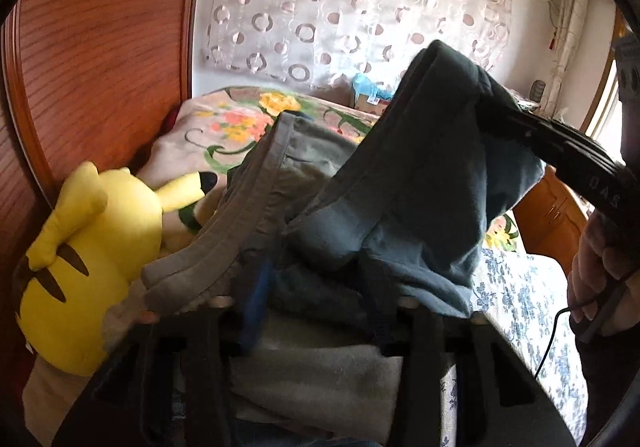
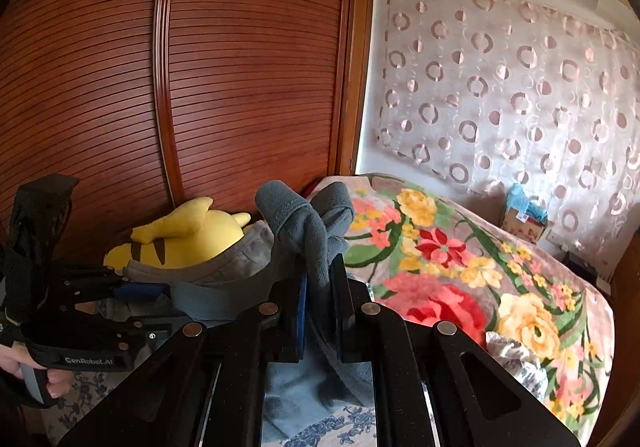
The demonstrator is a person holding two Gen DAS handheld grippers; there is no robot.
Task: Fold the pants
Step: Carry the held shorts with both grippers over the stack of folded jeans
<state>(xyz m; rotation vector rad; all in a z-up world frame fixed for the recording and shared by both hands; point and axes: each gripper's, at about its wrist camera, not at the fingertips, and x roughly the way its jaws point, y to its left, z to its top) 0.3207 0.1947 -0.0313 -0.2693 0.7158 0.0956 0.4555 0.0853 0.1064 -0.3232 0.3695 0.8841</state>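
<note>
Centre frame, we hold the pants (image 1: 400, 183) bunched above the bed (image 1: 520, 295). Right gripper (image 2: 320, 287) pinches a hem wad; left gripper (image 1: 316, 311) sits in cloth, grip unclear. Risk: thin pinch slips, pants drop onto the plush (image 1: 92, 247) lower left.

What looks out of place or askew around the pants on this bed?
The yellow plush toy lies tipped face-down against the wardrobe, right beside the pants. The pants hang bunched from the right gripper, not spread flat. Nothing looks spilled or damaged.
</note>
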